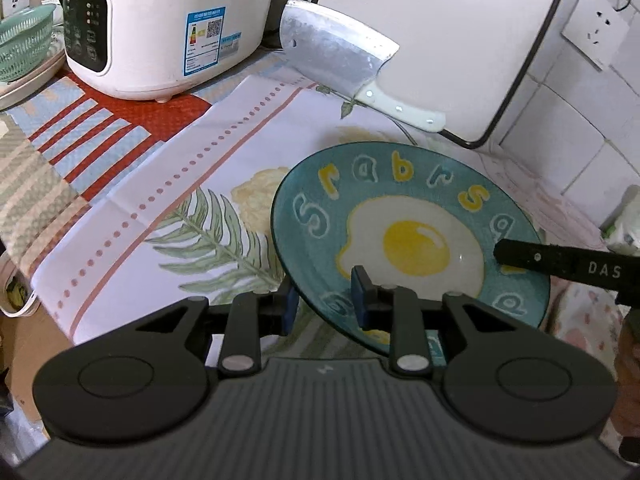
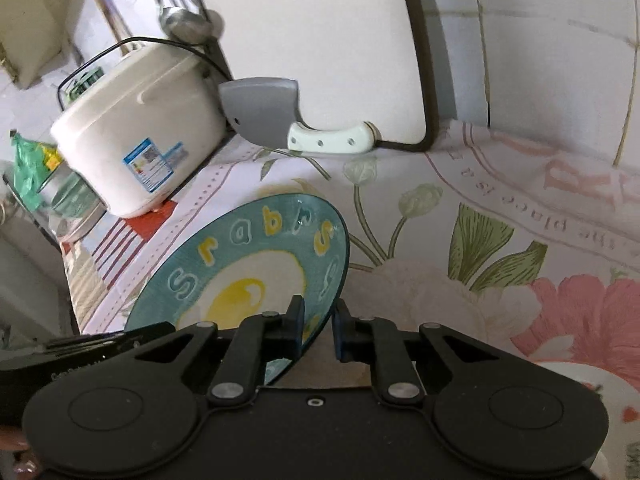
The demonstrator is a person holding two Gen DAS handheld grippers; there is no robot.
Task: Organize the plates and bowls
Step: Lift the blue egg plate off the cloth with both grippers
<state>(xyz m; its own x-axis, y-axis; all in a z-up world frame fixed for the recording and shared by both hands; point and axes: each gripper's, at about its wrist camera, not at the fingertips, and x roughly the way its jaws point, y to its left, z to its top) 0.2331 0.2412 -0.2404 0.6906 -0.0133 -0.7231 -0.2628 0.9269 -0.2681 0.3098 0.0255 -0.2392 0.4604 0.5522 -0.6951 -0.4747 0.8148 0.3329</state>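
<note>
Left wrist view: teal fried-egg plate (image 1: 408,236) tilted above the floral tablecloth (image 1: 168,200), near rim raised, clamped between the blue pads of the left gripper (image 1: 325,306), one pad under the rim and one over it; grip taken at the rim, probably because the flat centre offers no purchase; finger of the right gripper (image 1: 560,266) reaching onto the opposite rim, apparently to share the load and steady the tilt. Cleaver (image 1: 344,60) propped against a white cutting board (image 1: 440,40) beyond, beside a white rice cooker (image 1: 168,28); green basket (image 1: 24,40) at far left; all well apart from the plate.

Right wrist view: same plate (image 2: 240,264) seen edge-on from the other side, rim passing between the pads of the right gripper (image 2: 318,328); jaws drawn fully together on the rim, so plate gripped from both sides at once; left gripper body (image 2: 80,354) just visible at lower left. Cleaver (image 2: 272,116) and rice cooker (image 2: 140,136) behind; no stack or rack for the plate in sight, so destination not yet evident.
</note>
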